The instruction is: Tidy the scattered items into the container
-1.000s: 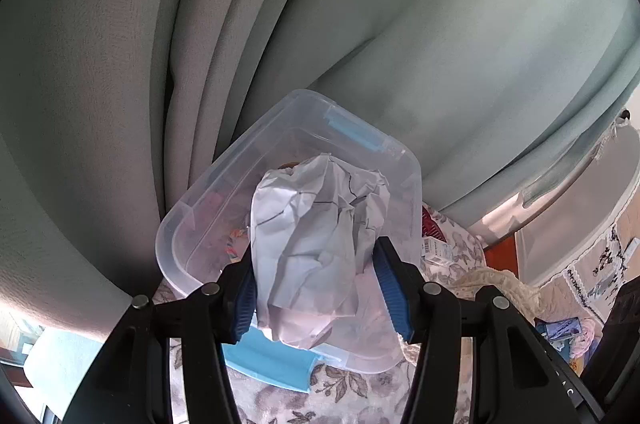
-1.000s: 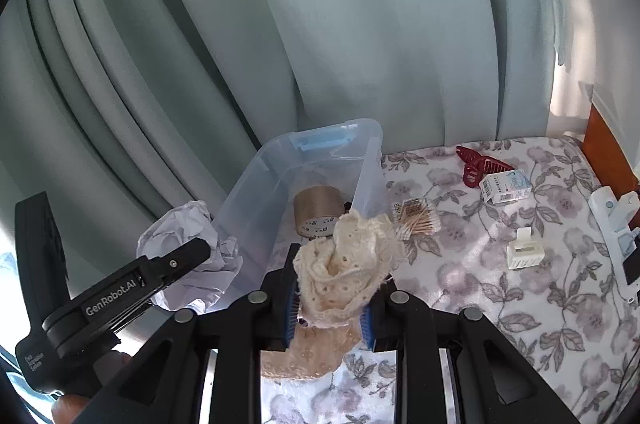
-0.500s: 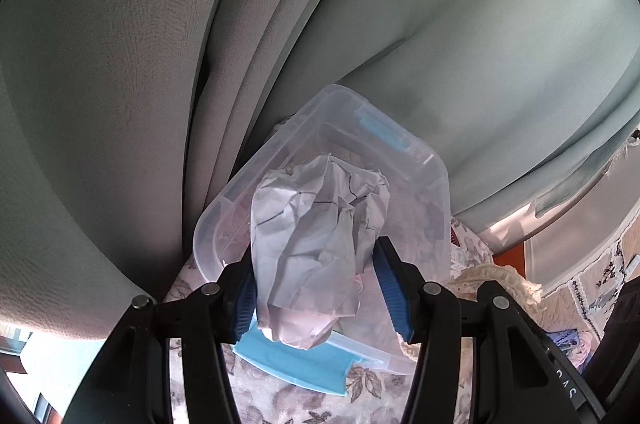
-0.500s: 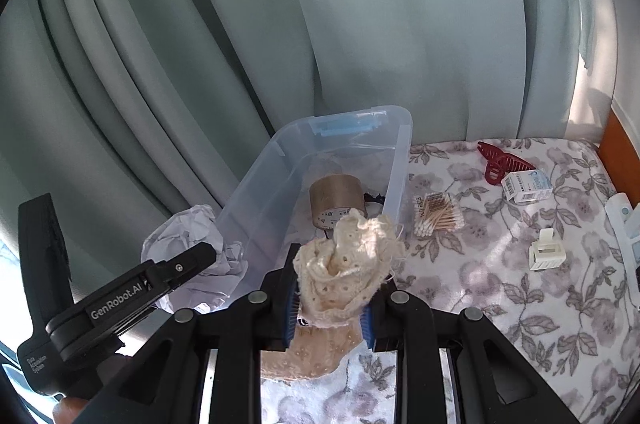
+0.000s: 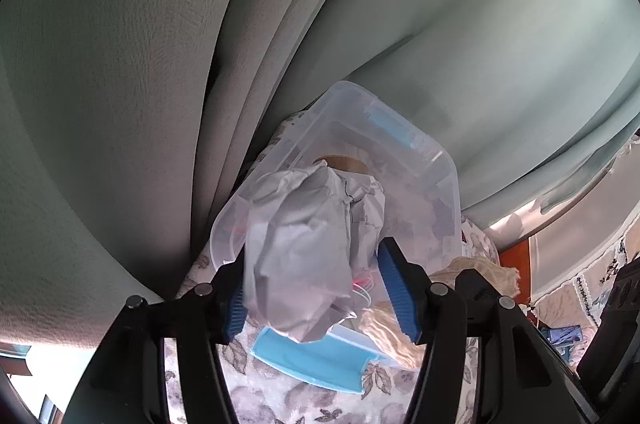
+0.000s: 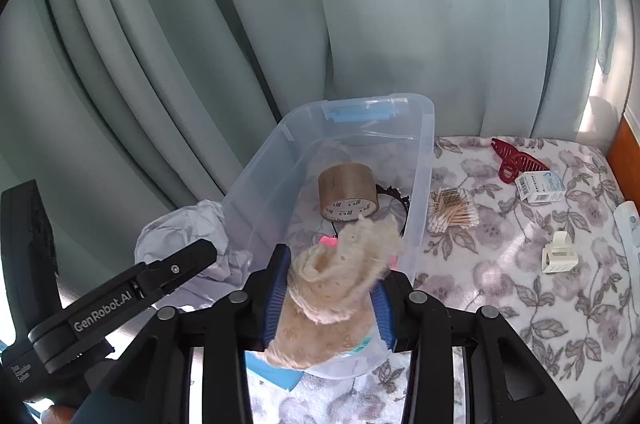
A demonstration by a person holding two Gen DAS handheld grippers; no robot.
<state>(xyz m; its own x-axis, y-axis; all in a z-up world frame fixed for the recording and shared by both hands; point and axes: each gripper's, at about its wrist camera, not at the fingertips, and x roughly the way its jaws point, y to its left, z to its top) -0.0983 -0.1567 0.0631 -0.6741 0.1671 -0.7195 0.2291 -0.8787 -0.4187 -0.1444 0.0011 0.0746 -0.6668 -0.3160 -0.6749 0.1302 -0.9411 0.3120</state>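
Observation:
A clear plastic bin with blue latches stands on the floral cloth; it also shows in the left wrist view. My left gripper is shut on a crumpled grey paper ball, held at the bin's near left edge; the ball shows in the right wrist view. My right gripper is shut on a cream lace cloth, held over the bin's near end. A brown tape roll and a dark hairband lie inside.
On the cloth right of the bin lie a cotton swab pack, a red hair claw, a small white-blue box and a white clip. Grey-green curtains hang close behind. A blue lid lies by the bin.
Both grippers have moved forward toward the bin with their loads. The lace cloth is now over the bin's near end and the paper ball is nearer its left wall.

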